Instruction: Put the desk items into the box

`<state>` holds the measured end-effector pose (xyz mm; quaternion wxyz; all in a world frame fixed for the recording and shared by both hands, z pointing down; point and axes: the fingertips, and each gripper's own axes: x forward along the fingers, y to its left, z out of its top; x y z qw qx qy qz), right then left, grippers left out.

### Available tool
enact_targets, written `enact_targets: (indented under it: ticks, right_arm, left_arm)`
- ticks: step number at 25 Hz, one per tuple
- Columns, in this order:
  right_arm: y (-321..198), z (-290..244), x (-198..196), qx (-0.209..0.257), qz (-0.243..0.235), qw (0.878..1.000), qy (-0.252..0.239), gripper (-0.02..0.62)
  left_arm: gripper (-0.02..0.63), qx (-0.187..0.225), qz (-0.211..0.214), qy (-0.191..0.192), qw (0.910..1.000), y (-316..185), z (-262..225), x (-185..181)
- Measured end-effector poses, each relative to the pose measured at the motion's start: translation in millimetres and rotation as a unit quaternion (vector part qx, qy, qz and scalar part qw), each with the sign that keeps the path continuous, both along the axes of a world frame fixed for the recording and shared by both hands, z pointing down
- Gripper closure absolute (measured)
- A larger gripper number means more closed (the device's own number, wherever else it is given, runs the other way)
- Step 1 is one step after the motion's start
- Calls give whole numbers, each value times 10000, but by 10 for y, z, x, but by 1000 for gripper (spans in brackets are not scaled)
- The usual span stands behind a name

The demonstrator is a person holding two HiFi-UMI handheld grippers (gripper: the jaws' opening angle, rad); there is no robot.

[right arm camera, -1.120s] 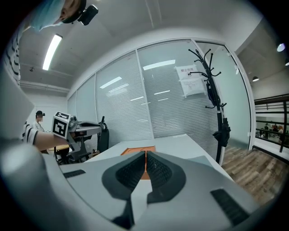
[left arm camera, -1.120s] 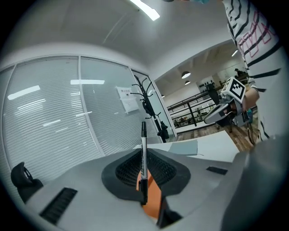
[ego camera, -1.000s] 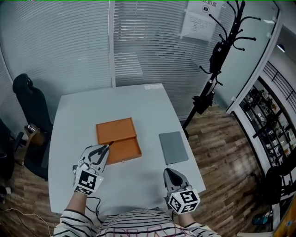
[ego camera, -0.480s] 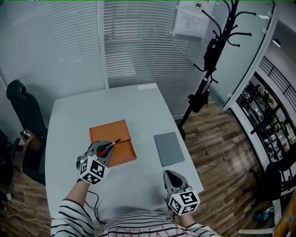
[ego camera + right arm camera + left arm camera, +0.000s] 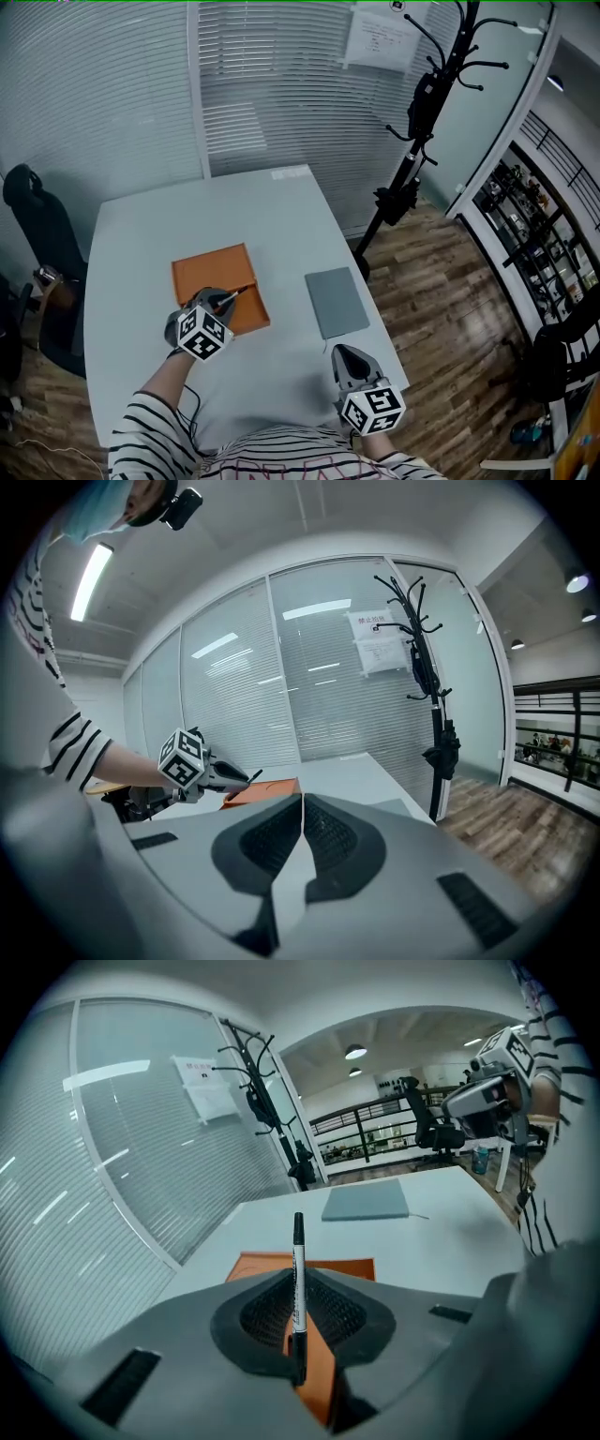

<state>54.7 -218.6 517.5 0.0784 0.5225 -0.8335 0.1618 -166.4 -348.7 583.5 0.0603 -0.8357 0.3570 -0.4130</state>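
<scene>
Two desk items in view: a black-capped pen and a grey notebook. The pen is clamped in the left hand-held gripper, jaws narrow and pressed on its lower barrel, most of its length sticking out forward past the pads. That gripper hangs over the near right part of the orange box, which lies flat on the counter. The notebook sits untouched on the counter, well right of the box. The right hand-held gripper is held low near the counter's front edge — jaws together, nothing between them.

Risks as I judge them:
- Grip sits near one end of the pen, so the long free end could swing or droop if the gripper tilts, and the pen would leave the pads crooked.
- The box looks shallow. A release from any height could let the pen bounce or roll over the low rim onto the counter, perhaps toward the edge.
- The gripper is close to the box's right rim. Opening there could drop the pen across the rim, half in and half out.
- Lowering further with the pen pointing forward could jab its tip into the box floor and shove the box, which nothing steadies — the right gripper is well apart from it.
</scene>
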Motion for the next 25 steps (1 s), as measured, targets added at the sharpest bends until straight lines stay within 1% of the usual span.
enact_targets:
  ticks: [5,8,14,17,22,25]
  right_arm:
    - [-37,72,36,-76,66,9999,-20,569]
    - [-66,114,29,-130,66,9999,-47,568]
    - [-154,175,64,-188,126,9997,-65,569]
    - [-200,190,98,-193,188,9996,-68,569]
    - [-222,223,141,-242,240,9994,-65,569]
    - [-231,241,174,-268,267,9993,-31,569]
  left_arm:
    - [551,-546,-123,-74,9984,-43,349,20]
    - [551,-807,-173,-128,9965,-83,531,16]
    - [551,-1315,-288,-287,9905,-123,854,-8]
    - [551,-1466,-289,-324,9882,-151,936,9]
    - [551,-1701,-314,-612,9830,-208,1097,5]
    - [551,-1828,-335,-688,9802,-229,1151,30]
